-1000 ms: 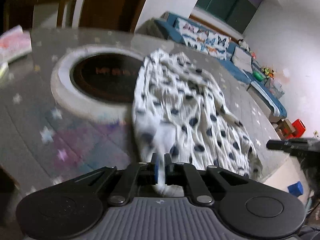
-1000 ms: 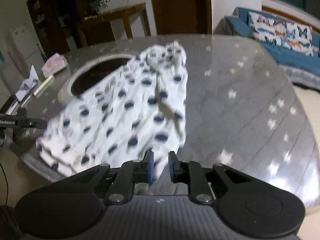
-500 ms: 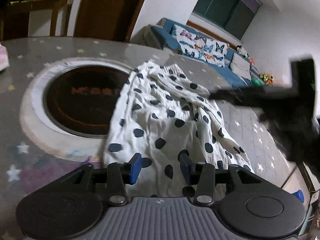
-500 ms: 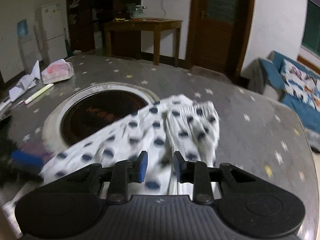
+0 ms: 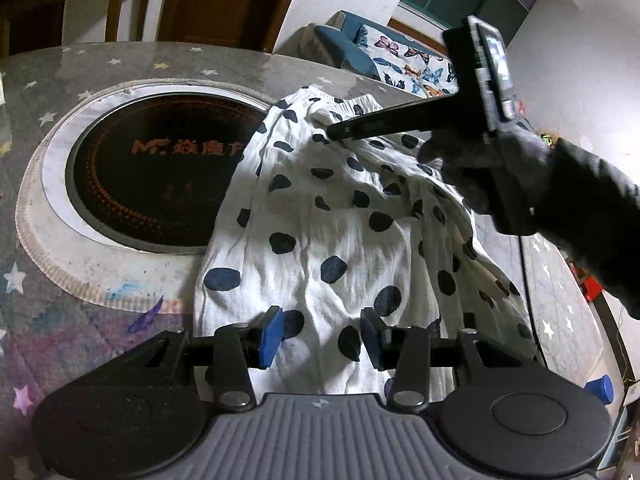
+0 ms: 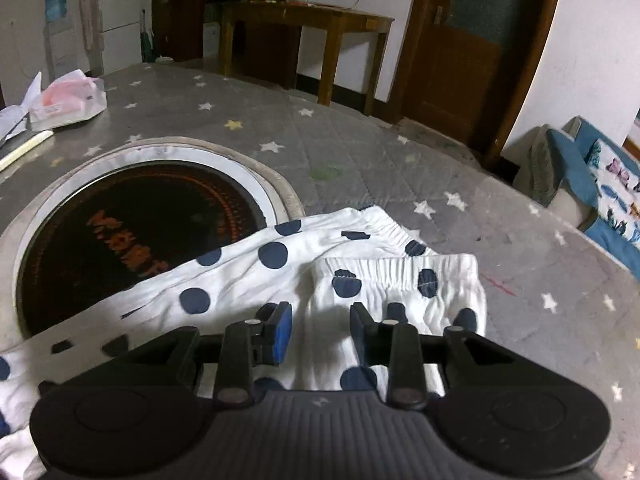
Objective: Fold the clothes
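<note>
Your polka-dot pants (image 5: 320, 216) lie lengthwise at 12 o'clock on the bench (image 6: 360, 152), waistband doubled but still long, and both your left hand-held gripper (image 5: 322, 334) and right hand-held gripper (image 6: 320, 330) hover released.

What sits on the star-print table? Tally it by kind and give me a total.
White polka-dot cotton garment: 1
Round black built-in cooktop: 1
Pink-and-white plastic tissue pack: 1
Crumpled white paper: 1
Pale yellow marker pen: 1
Total: 5
</note>
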